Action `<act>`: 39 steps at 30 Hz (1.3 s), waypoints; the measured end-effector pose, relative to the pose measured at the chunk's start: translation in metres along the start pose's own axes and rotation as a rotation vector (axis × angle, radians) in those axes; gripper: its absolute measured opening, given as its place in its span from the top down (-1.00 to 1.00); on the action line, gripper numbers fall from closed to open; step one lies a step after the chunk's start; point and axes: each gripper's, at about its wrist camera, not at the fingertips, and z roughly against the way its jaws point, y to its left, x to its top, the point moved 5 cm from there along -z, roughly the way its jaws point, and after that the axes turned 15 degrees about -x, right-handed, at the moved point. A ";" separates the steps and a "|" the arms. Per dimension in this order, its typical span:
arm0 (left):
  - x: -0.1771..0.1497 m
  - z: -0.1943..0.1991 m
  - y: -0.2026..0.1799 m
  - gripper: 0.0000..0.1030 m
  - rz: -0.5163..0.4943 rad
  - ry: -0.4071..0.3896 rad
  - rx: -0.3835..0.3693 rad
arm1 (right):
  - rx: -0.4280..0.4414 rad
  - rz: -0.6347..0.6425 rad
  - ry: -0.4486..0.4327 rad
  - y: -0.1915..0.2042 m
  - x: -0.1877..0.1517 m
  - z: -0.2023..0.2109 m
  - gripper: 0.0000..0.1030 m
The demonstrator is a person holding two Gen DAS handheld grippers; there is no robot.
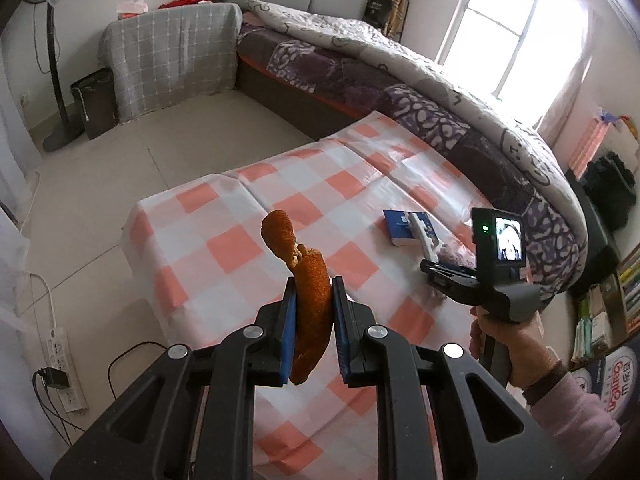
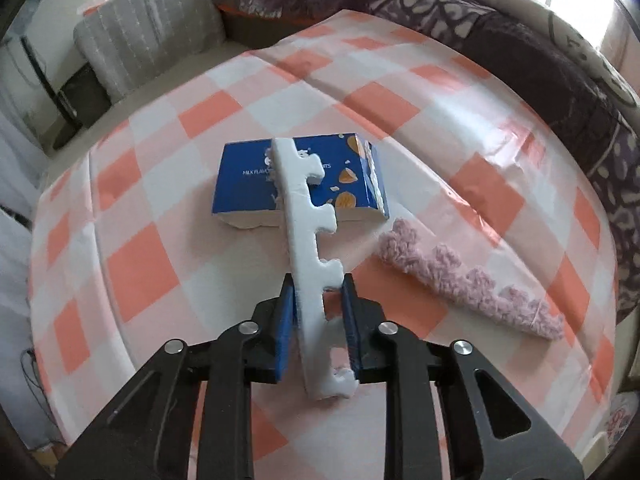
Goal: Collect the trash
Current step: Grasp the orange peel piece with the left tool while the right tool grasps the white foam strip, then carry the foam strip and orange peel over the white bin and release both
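Observation:
My left gripper (image 1: 313, 288) is shut on a curled orange peel (image 1: 308, 280), held in the air above the checked tablecloth (image 1: 224, 216). My right gripper (image 2: 318, 284) is shut on a notched white foam strip (image 2: 308, 240), whose far end rests across a flattened blue biscuit box (image 2: 248, 180) on the table. In the left wrist view the right gripper (image 1: 430, 258) shows at the right, held by a hand (image 1: 516, 344), with the foam strip (image 1: 422, 236) and the blue box (image 1: 400, 228) in front of it.
A strip of pink fluffy yarn (image 2: 472, 280) lies on the cloth right of the foam. A dark waste bin (image 1: 94, 100) stands on the floor at the far left, beside a grey covered seat (image 1: 172, 56). A bed (image 1: 400, 80) borders the table's far side. A power strip (image 1: 62, 364) lies on the floor.

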 end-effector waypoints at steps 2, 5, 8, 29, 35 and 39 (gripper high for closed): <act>0.001 0.002 0.003 0.67 0.009 -0.005 -0.001 | 0.032 -0.041 -0.037 -0.001 0.001 0.014 0.59; 0.002 0.004 0.005 0.67 0.018 -0.017 0.001 | 0.044 -0.069 -0.088 -0.002 0.004 0.038 0.59; 0.004 0.007 0.003 0.67 0.013 -0.036 0.005 | 0.059 -0.092 -0.142 -0.003 0.006 0.067 0.59; -0.004 0.027 -0.034 0.67 -0.063 -0.139 -0.013 | 0.014 -0.232 -0.358 -0.039 -0.050 0.222 0.59; -0.014 0.023 -0.053 0.67 -0.111 -0.136 -0.025 | -0.028 -0.372 -0.326 -0.084 -0.089 0.232 0.59; -0.021 0.021 -0.068 0.67 -0.148 -0.139 -0.032 | -0.095 -0.416 -0.332 -0.111 -0.114 0.232 0.58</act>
